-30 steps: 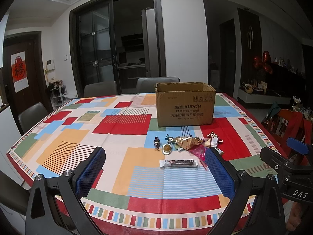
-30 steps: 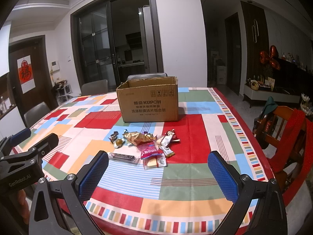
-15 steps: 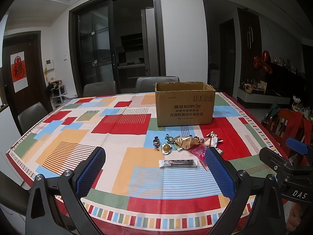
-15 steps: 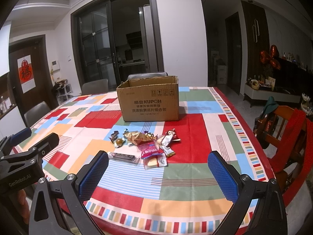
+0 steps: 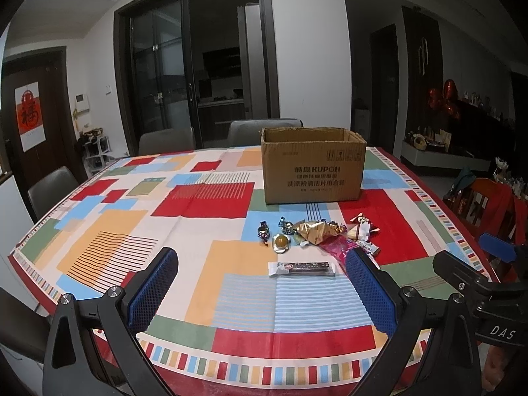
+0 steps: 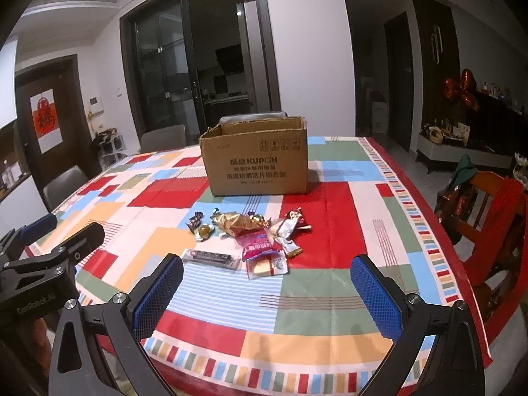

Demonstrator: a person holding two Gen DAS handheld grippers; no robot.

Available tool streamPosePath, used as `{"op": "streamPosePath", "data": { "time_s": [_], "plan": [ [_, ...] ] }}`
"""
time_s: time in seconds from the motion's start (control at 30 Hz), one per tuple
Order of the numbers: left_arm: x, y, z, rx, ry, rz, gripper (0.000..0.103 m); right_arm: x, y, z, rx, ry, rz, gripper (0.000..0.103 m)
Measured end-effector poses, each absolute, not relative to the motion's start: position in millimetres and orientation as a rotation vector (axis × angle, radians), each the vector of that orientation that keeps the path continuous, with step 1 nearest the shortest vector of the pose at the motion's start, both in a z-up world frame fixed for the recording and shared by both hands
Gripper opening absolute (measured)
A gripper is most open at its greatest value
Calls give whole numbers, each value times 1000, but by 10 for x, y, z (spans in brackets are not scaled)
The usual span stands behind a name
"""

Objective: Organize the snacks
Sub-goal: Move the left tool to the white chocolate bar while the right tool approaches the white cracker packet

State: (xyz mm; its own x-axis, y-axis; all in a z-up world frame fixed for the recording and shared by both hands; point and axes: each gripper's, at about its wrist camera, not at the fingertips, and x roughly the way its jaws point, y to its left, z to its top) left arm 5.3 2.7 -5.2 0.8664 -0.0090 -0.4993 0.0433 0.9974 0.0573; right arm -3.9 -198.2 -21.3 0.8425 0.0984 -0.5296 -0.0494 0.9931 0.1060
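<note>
An open cardboard box (image 5: 313, 165) (image 6: 257, 158) stands on the far half of the table. In front of it lies a pile of snacks: a gold foil bag (image 5: 315, 232) (image 6: 239, 222), a pink packet (image 5: 338, 250) (image 6: 257, 247), a dark bar in clear wrap (image 5: 302, 269) (image 6: 211, 259), small wrapped candies (image 5: 280, 242) (image 6: 203, 231) and white sachets (image 6: 287, 229). My left gripper (image 5: 260, 292) is open and empty above the near table edge, short of the snacks. My right gripper (image 6: 267, 297) is open and empty, also near the front edge.
The table carries a colourful patchwork cloth (image 5: 115, 231). Grey chairs (image 5: 49, 188) stand at the left and far sides. A wooden chair with red cloth (image 6: 488, 217) stands at the right. Each gripper shows in the other's view at the side (image 5: 478, 283) (image 6: 43, 264).
</note>
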Motion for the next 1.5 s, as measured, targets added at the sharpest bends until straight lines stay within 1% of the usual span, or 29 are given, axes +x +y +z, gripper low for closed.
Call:
{"op": "streamPosePath", "data": {
  "time_s": [0.3,0.5,0.53,0.63,0.77,0.9,1.07,1.17,1.23,1.3,1.4,1.5],
  "plan": [
    [278,23,-239,82,550,-79,102,228,-1946,-469,86,634,104,102],
    [506,-23,-392,92,591,-132,96,451,-1930,-629,79,680,119,102],
    [546,-32,-420,98,600,-144,93,488,-1929,-658,77,689,117,102],
    [675,-65,-506,128,621,-186,89,599,-1939,-743,86,720,122,102],
    [820,-149,-641,203,640,-236,85,738,-1936,-854,91,756,123,99],
    [947,-221,-799,269,663,-289,81,870,-1922,-993,92,796,126,92],
    [1127,-295,-1032,346,710,-355,75,1011,-1893,-1143,72,831,125,90],
    [1218,-321,-1143,381,733,-394,70,1101,-1878,-1237,72,858,134,87],
    [1272,-349,-1214,420,744,-421,66,1164,-1865,-1291,72,873,136,87],
    [1308,-369,-1255,457,744,-442,65,1207,-1857,-1335,73,884,137,84],
    [1377,-396,-1304,494,742,-474,64,1248,-1840,-1385,71,902,139,83],
    [1436,-437,-1361,522,749,-505,60,1297,-1823,-1426,68,917,146,83]
  ]
}}
